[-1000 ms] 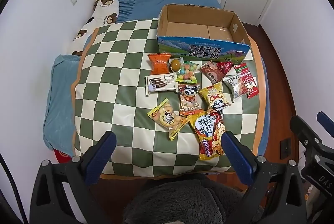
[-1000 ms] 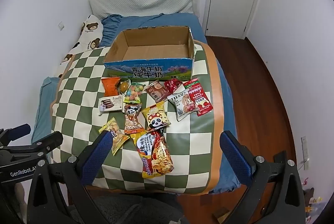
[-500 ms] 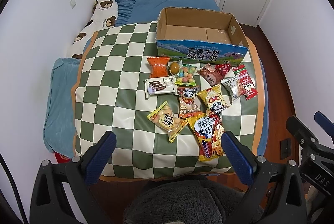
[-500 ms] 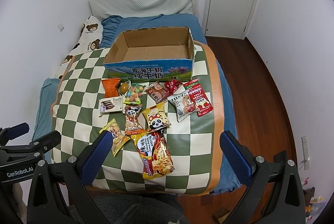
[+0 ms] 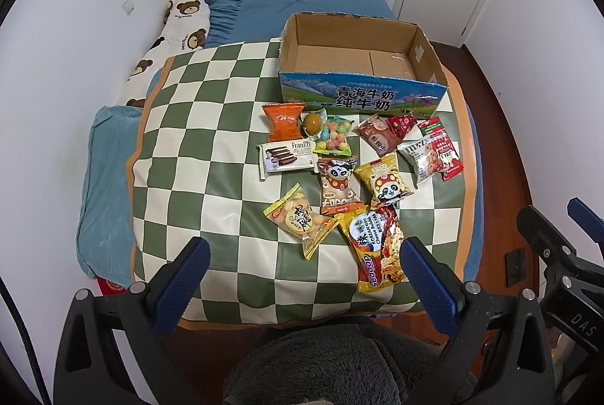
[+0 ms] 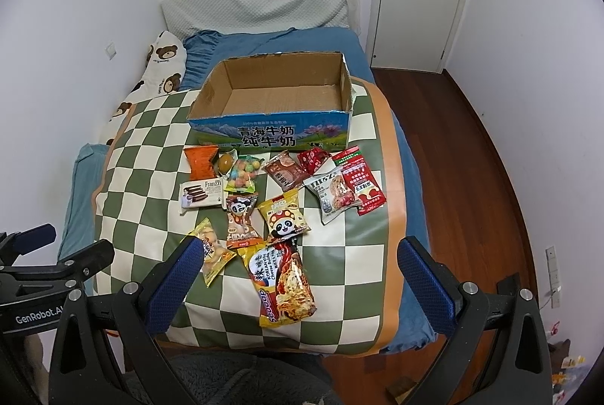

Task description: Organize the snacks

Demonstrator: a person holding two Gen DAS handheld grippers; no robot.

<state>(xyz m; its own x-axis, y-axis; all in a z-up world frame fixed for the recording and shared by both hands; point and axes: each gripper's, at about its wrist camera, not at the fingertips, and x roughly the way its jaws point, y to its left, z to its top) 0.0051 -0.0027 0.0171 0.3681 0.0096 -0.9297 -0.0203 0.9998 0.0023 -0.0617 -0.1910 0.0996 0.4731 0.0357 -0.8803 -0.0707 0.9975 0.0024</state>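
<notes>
Blue-padded grippers (image 5: pixel 304 282) (image 6: pixel 298 286) — both agape, level.

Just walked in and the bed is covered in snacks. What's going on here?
Someone holds a two-finger gripper in each hand over the bed, sorting snacks. The left gripper and right gripper both hover open, holding nothing. The cardboard box sits empty on the checkered blanket, with the snack packets spread in front of it.

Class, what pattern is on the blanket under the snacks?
A green and cream checkerboard blanket with an orange border, clearest in the left wrist view.
</notes>
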